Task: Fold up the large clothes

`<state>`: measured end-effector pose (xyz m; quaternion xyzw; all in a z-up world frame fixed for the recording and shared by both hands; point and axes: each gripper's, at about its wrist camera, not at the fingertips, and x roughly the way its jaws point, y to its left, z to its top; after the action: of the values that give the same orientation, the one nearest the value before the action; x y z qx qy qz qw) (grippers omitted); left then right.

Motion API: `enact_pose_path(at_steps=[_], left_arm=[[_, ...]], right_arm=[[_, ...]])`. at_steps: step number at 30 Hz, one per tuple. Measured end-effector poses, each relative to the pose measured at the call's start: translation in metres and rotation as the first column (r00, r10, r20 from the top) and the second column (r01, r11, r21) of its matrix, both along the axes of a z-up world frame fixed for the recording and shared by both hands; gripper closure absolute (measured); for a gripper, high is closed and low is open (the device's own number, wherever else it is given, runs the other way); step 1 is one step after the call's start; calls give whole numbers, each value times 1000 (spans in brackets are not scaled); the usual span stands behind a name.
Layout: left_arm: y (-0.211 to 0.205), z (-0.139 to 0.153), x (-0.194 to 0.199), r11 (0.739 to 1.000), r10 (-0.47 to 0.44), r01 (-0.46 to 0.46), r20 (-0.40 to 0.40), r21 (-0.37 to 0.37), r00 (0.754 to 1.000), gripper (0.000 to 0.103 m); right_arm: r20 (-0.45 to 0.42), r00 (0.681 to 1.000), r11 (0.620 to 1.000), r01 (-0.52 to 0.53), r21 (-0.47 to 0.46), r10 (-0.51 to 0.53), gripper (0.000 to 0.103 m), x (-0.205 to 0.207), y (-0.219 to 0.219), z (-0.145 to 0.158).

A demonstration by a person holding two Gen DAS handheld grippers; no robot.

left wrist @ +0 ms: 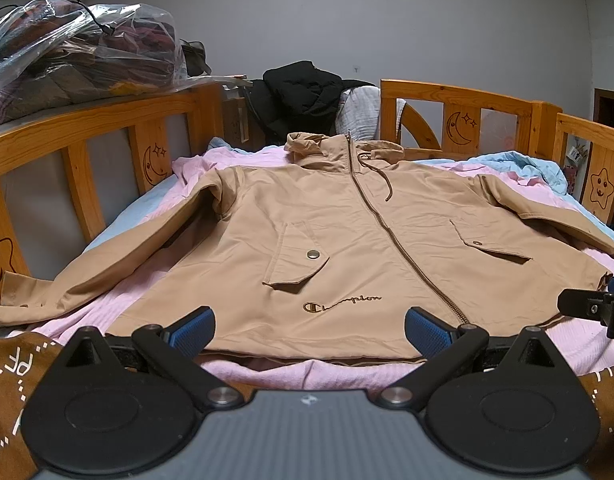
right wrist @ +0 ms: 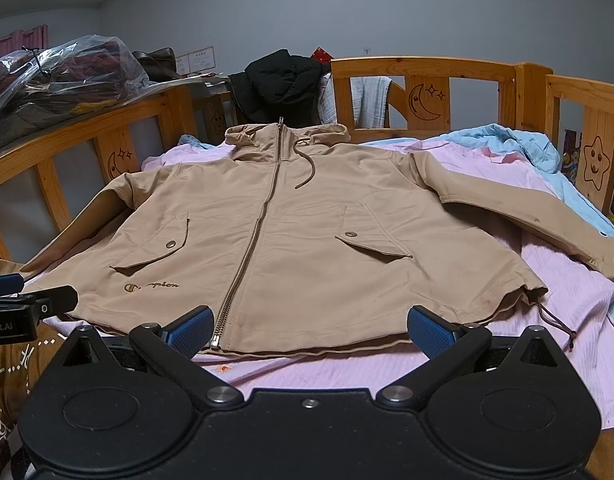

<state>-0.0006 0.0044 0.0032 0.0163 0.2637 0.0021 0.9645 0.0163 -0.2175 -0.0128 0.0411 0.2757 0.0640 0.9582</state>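
A tan hooded zip jacket lies flat and face up on the bed, zipped, sleeves spread out to both sides, hood at the far end. My left gripper hovers open just before the hem, left of the zipper's lower end, nothing between its blue pads. My right gripper is also open at the hem, right of the zipper end, holding nothing. Each gripper shows at the edge of the other's view: the right gripper at the jacket's right hem corner, the left gripper at its left hem corner.
A pink sheet and light blue blanket cover the bed under the jacket. Wooden bed rails enclose the left, far and right sides. Black clothing hangs over the far rail. A clear plastic bag of clothes sits beyond the left rail.
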Motion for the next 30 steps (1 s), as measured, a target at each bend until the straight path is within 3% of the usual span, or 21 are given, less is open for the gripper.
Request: enact_pose_path(at_steps=[19,30], left_arm=[[-1,-4,0,1000,-5,5,-20,-7,1000,0],[-1,-8,7,1000,-10,8,-80,-21,997,0]], right_arm=[[-2,1000,1000,0,2,0,0,1,0,0],[-18,1000,1000,17,14,-17,0,1,-4,-4]])
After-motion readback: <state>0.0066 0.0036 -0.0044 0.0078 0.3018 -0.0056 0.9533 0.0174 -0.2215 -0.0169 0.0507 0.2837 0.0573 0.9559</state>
